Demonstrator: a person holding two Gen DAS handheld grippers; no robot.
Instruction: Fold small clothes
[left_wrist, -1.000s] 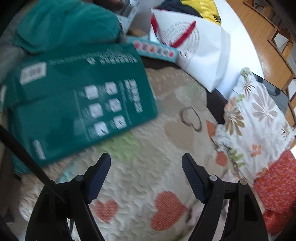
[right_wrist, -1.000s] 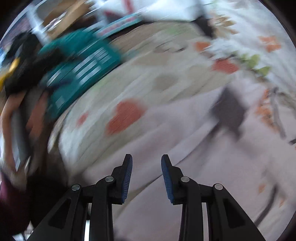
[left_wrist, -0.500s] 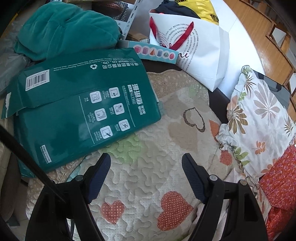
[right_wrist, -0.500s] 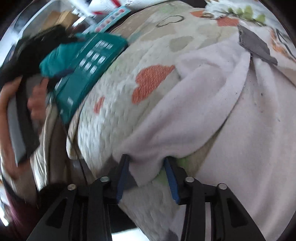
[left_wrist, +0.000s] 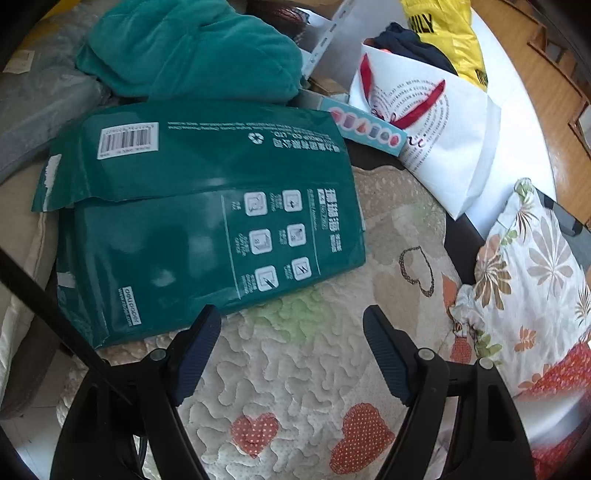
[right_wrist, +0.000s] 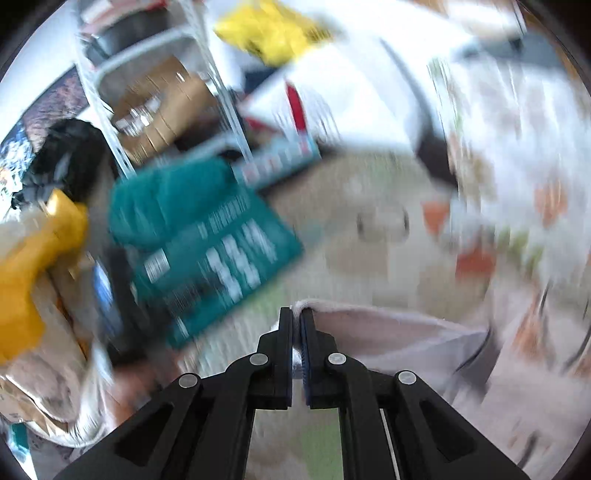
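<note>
The right gripper (right_wrist: 295, 314) is shut tight on a corner of the pale pink cloth (right_wrist: 388, 332). I think it holds just the corner so the rest can hang free and be laid over for a fold. The cloth starts at its tips and runs off to its right side, drooping down toward the quilt (right_wrist: 369, 229). This view is very blurry, so I cannot tell what kind of clothing it is. The left gripper (left_wrist: 291, 350) is open wide and holds nothing. It hangs over the heart quilt (left_wrist: 295, 369), maybe waiting to grab another corner. No cloth shows in its view. Just ahead of its left finger lies a green packet (left_wrist: 184, 229), and past that sits a teal bundle (left_wrist: 192, 48). I count two grippers, one pink cloth, one green packet and one white bag (left_wrist: 443, 122) far ahead to its right. One flowery pillow (left_wrist: 524, 266) lies to its right.
</note>
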